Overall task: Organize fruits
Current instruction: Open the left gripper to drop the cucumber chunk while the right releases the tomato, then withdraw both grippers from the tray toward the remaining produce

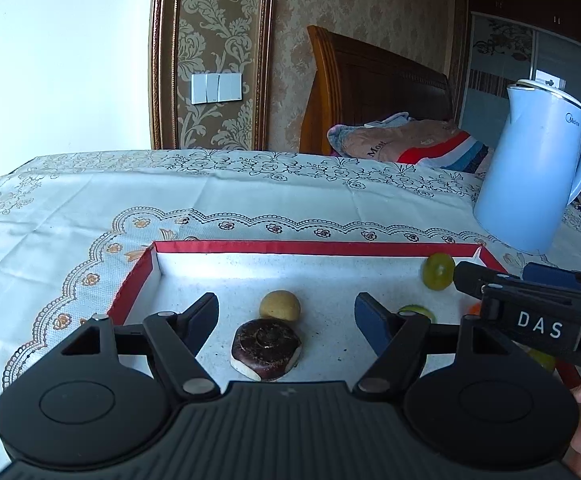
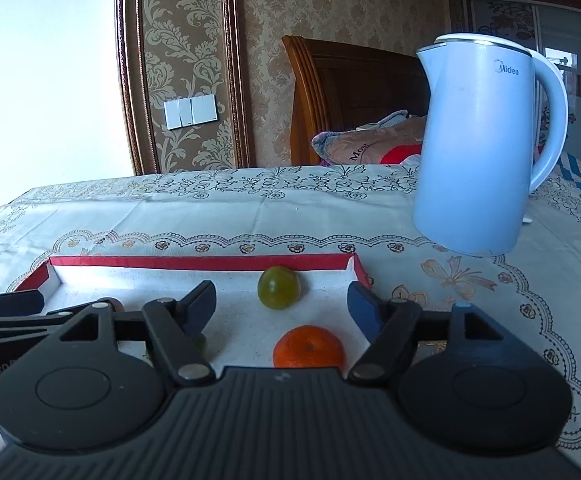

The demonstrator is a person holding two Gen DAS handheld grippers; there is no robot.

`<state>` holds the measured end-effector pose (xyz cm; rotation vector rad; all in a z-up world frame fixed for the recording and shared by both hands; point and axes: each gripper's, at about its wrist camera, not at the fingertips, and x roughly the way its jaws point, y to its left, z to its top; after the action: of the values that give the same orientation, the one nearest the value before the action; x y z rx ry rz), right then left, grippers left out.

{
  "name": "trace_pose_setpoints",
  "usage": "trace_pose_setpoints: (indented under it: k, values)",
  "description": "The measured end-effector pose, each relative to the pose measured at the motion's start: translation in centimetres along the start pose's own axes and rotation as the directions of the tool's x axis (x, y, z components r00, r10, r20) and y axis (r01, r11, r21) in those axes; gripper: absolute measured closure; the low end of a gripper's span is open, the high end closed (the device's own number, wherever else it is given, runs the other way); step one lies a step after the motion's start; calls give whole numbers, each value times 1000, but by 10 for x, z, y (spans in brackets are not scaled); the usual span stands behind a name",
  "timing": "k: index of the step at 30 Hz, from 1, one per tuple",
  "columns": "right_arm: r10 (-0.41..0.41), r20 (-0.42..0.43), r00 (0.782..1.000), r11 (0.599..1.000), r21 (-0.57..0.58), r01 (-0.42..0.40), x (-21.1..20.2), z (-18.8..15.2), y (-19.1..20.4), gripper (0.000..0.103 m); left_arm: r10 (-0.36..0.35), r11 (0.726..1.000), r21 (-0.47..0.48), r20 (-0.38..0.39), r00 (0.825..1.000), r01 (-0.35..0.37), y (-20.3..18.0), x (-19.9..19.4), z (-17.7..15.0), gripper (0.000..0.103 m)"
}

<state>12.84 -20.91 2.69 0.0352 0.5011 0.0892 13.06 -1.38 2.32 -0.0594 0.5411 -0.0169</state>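
Fruits lie in a shallow white-lined tray with a red rim (image 1: 250,247) on the table: a small round yellow-tan fruit (image 1: 280,305) and, just nearer, a dark brown flattened fruit with a pale cut underside (image 1: 266,349) sit mid-tray, a round green fruit (image 2: 279,287) rests toward the far right corner, and an orange mandarin (image 2: 308,347) lies near the front. A smaller green piece (image 1: 415,310) shows partly behind a finger.

The left gripper (image 1: 286,316) has its fingers spread, the brown fruit and the yellow one in line between them but untouched. The right gripper (image 2: 281,307) is likewise spread, empty, with the green fruit ahead and the mandarin below its gap.

Judging from this, each hand is between picks; closing squarely across a fruit's widest part should stop round ones rolling away.

The two grippers work close together over the tray's right half and could collide. A tall pale blue electric kettle (image 2: 478,148) stands beyond the tray's far right corner on the floral lace tablecloth (image 2: 210,216), within reach of a careless right-hand swing.
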Motion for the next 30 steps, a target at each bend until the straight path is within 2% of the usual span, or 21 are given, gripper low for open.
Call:
trace_pose_setpoints:
  k: [8,18,30]
  values:
    - [-11,9,1000,999,34,11,-7,-2,-10,17,0,1000,-25,17,1000,0,7,-9,-3,28]
    - [-16,12,1000,1000,26,15,-16,-9,-11,16,15,1000,-2,56,998,-15,9,-25,-10,28]
    - [-14,-1,1000,999,43,14,-27,-18,-16,13,11,1000,-25,53,999,-10,16,-34,-17,28]
